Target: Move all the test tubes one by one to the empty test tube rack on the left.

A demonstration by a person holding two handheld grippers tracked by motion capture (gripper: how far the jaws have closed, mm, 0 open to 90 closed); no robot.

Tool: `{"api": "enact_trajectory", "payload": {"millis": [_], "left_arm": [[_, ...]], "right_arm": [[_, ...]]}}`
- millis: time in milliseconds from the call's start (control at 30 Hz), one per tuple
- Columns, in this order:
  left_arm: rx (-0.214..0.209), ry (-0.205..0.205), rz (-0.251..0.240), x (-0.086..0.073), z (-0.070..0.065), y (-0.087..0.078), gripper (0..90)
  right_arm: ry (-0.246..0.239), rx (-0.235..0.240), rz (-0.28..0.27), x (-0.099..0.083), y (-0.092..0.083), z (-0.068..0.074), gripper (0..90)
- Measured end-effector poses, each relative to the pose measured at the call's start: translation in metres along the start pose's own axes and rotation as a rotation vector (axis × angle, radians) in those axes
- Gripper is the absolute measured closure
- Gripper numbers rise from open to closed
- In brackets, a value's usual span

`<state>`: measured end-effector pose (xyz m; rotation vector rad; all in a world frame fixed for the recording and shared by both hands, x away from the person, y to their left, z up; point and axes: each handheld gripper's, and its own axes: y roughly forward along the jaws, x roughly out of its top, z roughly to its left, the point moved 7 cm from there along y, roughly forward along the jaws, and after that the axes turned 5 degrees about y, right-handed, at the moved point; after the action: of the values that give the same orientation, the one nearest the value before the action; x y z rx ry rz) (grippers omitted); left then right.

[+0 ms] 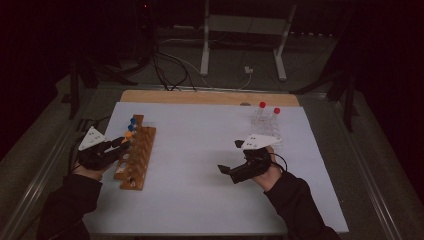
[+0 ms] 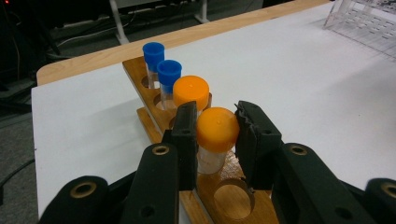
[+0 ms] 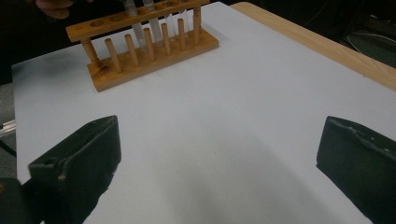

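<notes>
Jaws of the left gripper (image 2: 217,140) stood closed on the orange cap of a clear plastic tube (image 2: 216,137), one black pad pressed flat against each side of the cap. That tube sat upright in a hole of the brown wooden tube rack (image 2: 156,112), with its clear body visible below the pads and an empty hole of the rack just nearer the camera, under the jaws. Beyond the jaws, in line along the rack, stood a second orange-capped tube (image 2: 191,92) just behind the held one, then two narrower blue-capped tubes (image 2: 161,65).

Judging from this, the step was seating the tube in, or drawing it out of, its hole. To do it well, the hand should have kept the tube straight up along the axis of the hole, since any lean toward the far side would knock the cap against the neighbouring orange one. The grip was on the cap alone, so a steady squeeze mattered; a loose cap could slip or twist off. The rack is light and unheld, so a jammed tube might drag it along the white table (image 2: 303,84).

Further right, the right gripper (image 1: 239,170) hung above bare table with its jaws spread wide and nothing between them, the wooden rack well beyond them in its own view. Past it stood a clear plastic rack (image 1: 266,125) carrying two red-capped tubes (image 1: 269,108). That free gripper could have steadied the wooden rack if it shifted.
</notes>
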<state>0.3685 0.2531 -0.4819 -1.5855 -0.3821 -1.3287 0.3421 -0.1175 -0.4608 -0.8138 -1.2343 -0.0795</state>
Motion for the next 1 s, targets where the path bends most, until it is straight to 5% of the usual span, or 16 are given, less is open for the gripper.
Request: {"api": "enact_trajectory", "payload": {"millis": [167,367,567,700,900,1000], "left_arm": [[-0.004,-0.016,-0.011,0.001,0.0,-0.001,69.1],[-0.016,-0.023,-0.045,0.013,-0.007,-0.01,40.2],[-0.084,-0.013,-0.097,0.029,-0.03,-0.019,14.6],[-0.155,-0.005,-0.111,0.038,-0.049,-0.02,2.8],[-0.262,0.006,-0.14,0.044,-0.076,-0.019,1.3],[-0.281,0.018,-0.148,0.043,-0.085,-0.017,1.3]], "right_arm": [[0.001,-0.002,-0.006,0.001,-0.001,-0.001,0.0],[0.001,-0.005,-0.016,0.005,-0.005,-0.002,0.0],[0.012,-0.034,-0.042,0.012,-0.015,-0.012,0.0],[0.018,-0.076,-0.068,0.018,-0.025,-0.025,0.0],[0.04,-0.157,-0.096,0.025,-0.042,-0.058,0.0],[0.068,-0.19,-0.102,0.024,-0.048,-0.079,0.0]]}}
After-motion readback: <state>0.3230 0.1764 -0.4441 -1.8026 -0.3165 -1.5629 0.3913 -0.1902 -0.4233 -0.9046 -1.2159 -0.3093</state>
